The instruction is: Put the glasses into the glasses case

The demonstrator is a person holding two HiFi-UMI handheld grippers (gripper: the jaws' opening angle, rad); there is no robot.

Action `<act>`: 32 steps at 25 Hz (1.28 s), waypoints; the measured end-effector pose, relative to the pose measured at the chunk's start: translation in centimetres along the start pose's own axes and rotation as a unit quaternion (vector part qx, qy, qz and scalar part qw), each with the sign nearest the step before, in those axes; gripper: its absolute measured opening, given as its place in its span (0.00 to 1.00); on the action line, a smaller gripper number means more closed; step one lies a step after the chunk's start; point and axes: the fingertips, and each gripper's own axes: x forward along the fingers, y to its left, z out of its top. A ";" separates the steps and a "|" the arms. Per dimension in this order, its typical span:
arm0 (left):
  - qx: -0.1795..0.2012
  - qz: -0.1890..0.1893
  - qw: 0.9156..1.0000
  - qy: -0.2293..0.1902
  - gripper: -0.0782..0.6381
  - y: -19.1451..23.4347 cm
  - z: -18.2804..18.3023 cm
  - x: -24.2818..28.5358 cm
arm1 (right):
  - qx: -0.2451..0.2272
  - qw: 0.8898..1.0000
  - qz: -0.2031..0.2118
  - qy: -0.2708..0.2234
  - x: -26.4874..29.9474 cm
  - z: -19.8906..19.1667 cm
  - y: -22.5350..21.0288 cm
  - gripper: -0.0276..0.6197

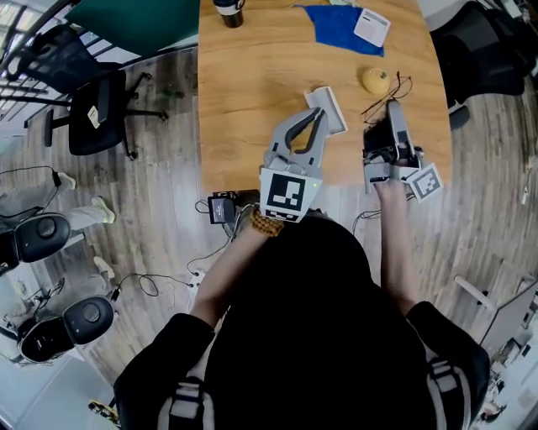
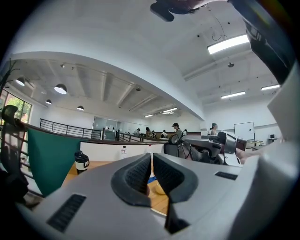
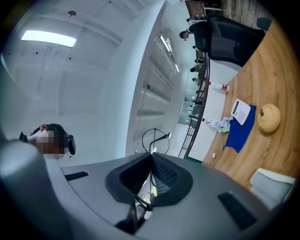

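1. Firmly closed, the right gripper (image 1: 390,111) (image 3: 151,155) clamps the thin black wire glasses (image 1: 388,94) (image 3: 156,140). In its own view one temple runs between the pads and a round lens stands just beyond the tips.
2. Alongside it, the left gripper (image 1: 313,117) (image 2: 151,157) has its jaws together, and nothing shows between them in its own view.
3. Just beyond the left gripper's tips, the pale glasses case (image 1: 329,107) (image 3: 274,185) lies on the wooden tabletop (image 1: 252,76). Whether the gripper touches it cannot be told.
4. The held glasses hang over the tabletop to the right of the glasses case, apart from it and near a yellow round object (image 1: 376,81) (image 3: 269,117).
5. Farther back, a blue cloth (image 1: 336,21) (image 3: 241,133) lies with a white card (image 1: 371,26) (image 3: 241,110) on it.
6. A dark cup (image 1: 229,10) (image 2: 81,161) stands at the far left edge.
7. The person (image 1: 319,336) working both grippers wears black sleeves.
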 end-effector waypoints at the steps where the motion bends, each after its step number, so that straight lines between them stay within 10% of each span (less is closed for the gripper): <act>1: -0.001 -0.001 1.000 0.001 0.15 0.0 -0.1 0.0 | -0.002 1.000 -0.002 0.005 0.0 -0.3 -0.1 0.06; 32: -0.011 0.008 0.999 0.030 0.15 1.0 -2.7 -0.8 | -0.034 0.988 -0.109 0.104 -3.1 -5.7 -8.8 0.06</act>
